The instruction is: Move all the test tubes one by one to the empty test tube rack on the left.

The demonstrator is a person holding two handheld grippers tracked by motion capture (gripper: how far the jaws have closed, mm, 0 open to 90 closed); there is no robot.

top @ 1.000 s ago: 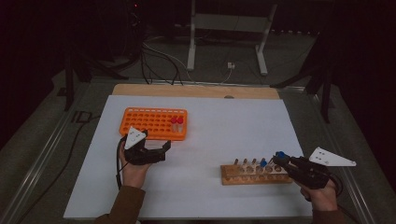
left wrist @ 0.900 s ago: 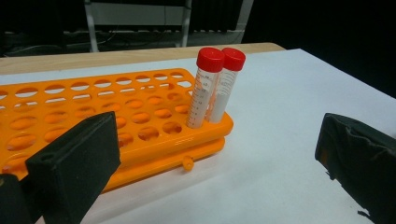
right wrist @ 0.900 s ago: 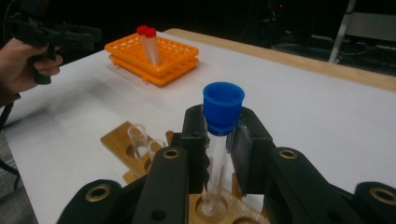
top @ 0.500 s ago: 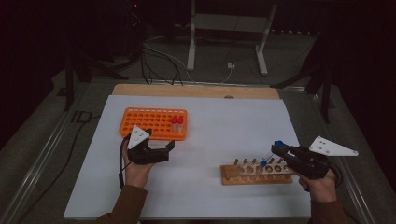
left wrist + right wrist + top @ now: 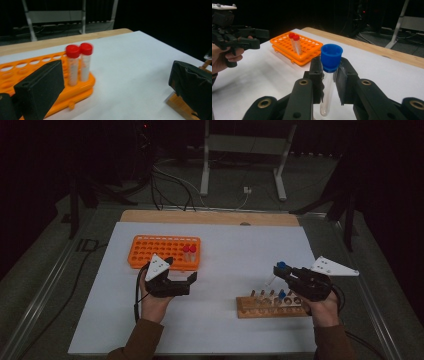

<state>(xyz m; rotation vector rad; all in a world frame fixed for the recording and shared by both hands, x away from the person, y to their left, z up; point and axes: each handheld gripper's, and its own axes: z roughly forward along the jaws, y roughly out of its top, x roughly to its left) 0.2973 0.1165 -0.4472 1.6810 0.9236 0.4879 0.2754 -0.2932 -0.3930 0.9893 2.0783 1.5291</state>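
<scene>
My left claw's jaws hide part of the orange rack; its two red-capped tubes look blurred.

Clear glossy tube, wooden rack, matt paper.

Faint mark, possibly "ID", on grey floor beside table; otherwise no legible text.
</scene>
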